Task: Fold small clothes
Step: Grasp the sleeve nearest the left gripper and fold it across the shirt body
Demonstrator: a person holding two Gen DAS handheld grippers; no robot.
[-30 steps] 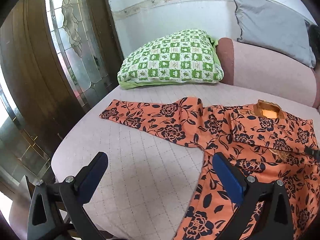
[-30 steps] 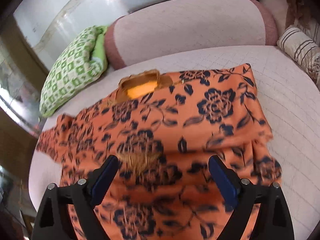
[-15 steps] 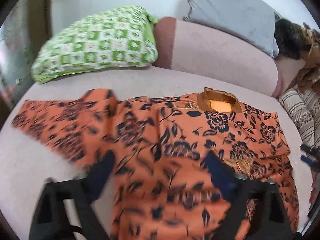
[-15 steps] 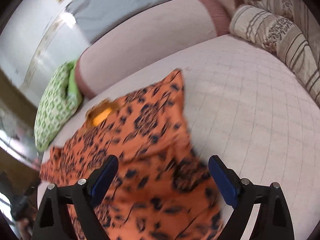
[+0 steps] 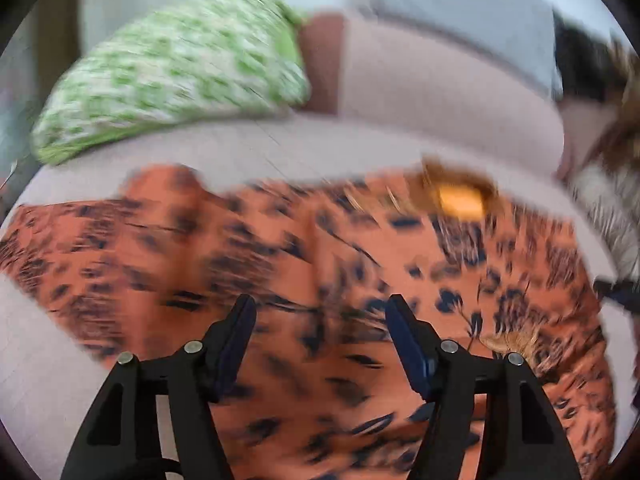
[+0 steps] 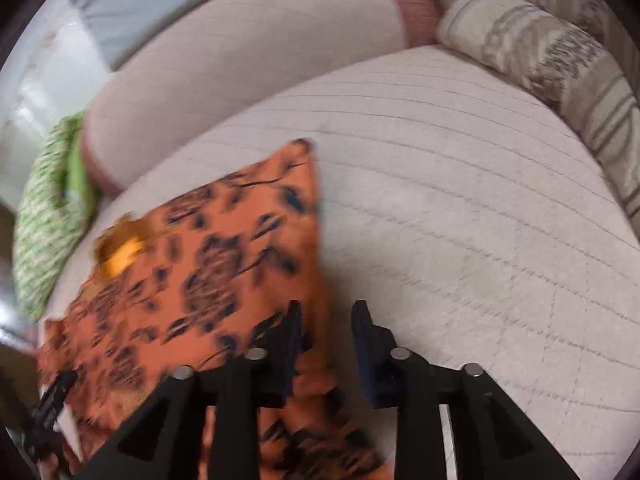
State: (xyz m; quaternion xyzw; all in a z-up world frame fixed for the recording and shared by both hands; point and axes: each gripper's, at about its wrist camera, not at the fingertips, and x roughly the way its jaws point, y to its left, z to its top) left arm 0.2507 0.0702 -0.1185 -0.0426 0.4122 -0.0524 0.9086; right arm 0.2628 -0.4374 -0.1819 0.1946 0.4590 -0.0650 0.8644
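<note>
Two grippers, left (image 5: 320, 322) and right (image 6: 326, 330), hover over the orange dark-flowered cloth garment (image 5: 304, 280) spread on the pale quilted bed (image 6: 460, 240), jaws just narrowing, partly apart, gripping nothing.

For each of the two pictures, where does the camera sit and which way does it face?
Left wrist: on the left tongs, angled down at the orange shirt; only its own fingers show.
Right wrist: on the right tongs, angled down at the shirt's right edge and the sofa seat; its fingers show.
Both share the shirt, the green pillow and the seat.
</note>
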